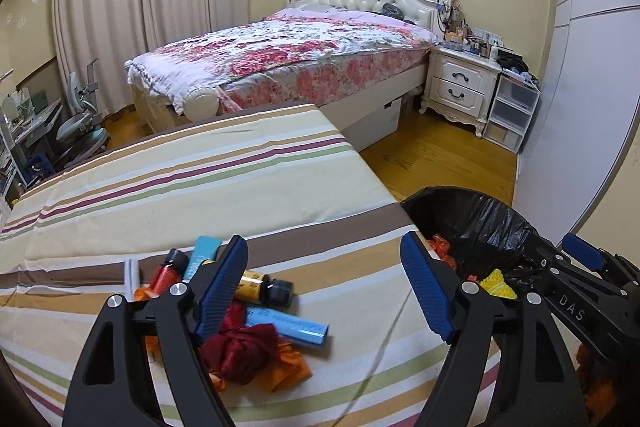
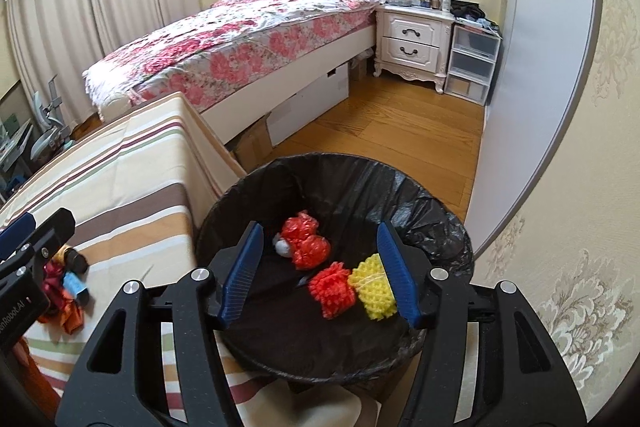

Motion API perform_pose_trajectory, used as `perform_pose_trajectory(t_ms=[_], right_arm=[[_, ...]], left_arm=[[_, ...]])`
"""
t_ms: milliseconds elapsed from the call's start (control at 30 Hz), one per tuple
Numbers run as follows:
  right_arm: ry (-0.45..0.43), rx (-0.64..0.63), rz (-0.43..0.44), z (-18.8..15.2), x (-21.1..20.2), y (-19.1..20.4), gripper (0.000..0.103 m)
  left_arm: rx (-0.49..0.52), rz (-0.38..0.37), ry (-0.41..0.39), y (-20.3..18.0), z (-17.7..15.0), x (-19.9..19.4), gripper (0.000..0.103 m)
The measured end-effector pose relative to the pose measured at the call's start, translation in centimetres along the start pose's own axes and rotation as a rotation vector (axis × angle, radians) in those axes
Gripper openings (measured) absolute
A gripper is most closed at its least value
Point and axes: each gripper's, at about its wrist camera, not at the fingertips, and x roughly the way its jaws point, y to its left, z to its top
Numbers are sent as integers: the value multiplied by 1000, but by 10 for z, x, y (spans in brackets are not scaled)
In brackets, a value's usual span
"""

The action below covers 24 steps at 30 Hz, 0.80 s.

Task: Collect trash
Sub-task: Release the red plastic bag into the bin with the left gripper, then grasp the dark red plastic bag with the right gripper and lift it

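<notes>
A heap of trash lies on the striped tablecloth (image 1: 200, 167): a yellow bottle with a black cap (image 1: 262, 287), a blue tube (image 1: 288, 327), a teal tube (image 1: 202, 255), a red tube (image 1: 166, 273), a dark red cloth (image 1: 240, 347) and orange wrappers (image 1: 282, 375). My left gripper (image 1: 324, 287) hangs open just above and right of the heap, holding nothing. My right gripper (image 2: 320, 275) is open over the black-lined bin (image 2: 360, 167). Down inside lie red net wads (image 2: 304, 243) and a yellow one (image 2: 374, 291), none of them gripped.
The bin (image 1: 480, 223) stands against the table's right edge. Beyond are the wooden floor (image 2: 380, 131), a floral bed (image 2: 240, 39), a cardboard box (image 2: 252, 143), a white nightstand (image 2: 412, 39), plastic drawers (image 2: 472, 63) and a wall (image 2: 520, 107) at right. A desk chair (image 1: 82, 131) stands far left.
</notes>
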Motion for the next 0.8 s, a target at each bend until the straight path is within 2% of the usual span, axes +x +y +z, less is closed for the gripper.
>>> perform_pose_trajectory(t_ms=[433, 800], right_arm=[[7, -90, 93, -16, -18, 52, 58], [29, -204, 212, -31, -32, 119, 58]], left_arm=[[-94, 122, 33, 71, -36, -31, 76], [-184, 212, 71, 130, -66, -46, 76]])
